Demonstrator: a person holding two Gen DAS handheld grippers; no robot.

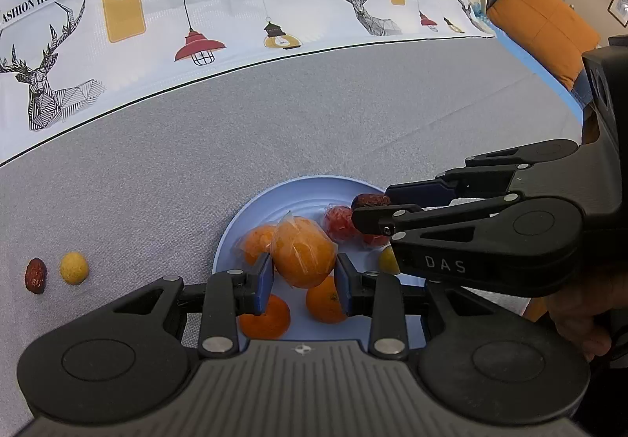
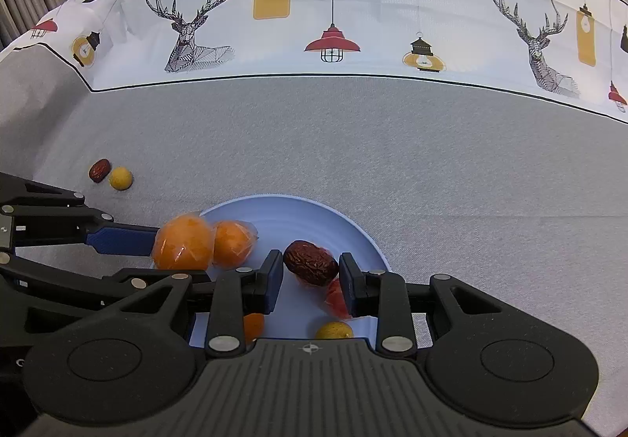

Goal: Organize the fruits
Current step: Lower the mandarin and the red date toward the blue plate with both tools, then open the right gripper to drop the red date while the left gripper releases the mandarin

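The left claw point(image 1: 303, 276) grasps the plastic-wrapped orange point(image 1: 304, 256) above the round light-blue plate point(image 1: 251, 213), while the right claw point(image 2: 311, 278) grasps the wrinkled dark-red date point(image 2: 311, 262), long axis crosswise between its pads, directly over the same plate.

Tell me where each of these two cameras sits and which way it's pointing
Left wrist: rides the left hand-held gripper, looking forward over the blue plate; its fingers flank a wrapped orange; the right hand-held gripper enters from the right, with the person's hand.
Right wrist: rides the right hand-held gripper, facing the patterned cloth; its fingers flank a red date; the left hand-held gripper enters from the left.
Shared: plate, wrapped orange, date, and the loose date and yellow fruit on the table.
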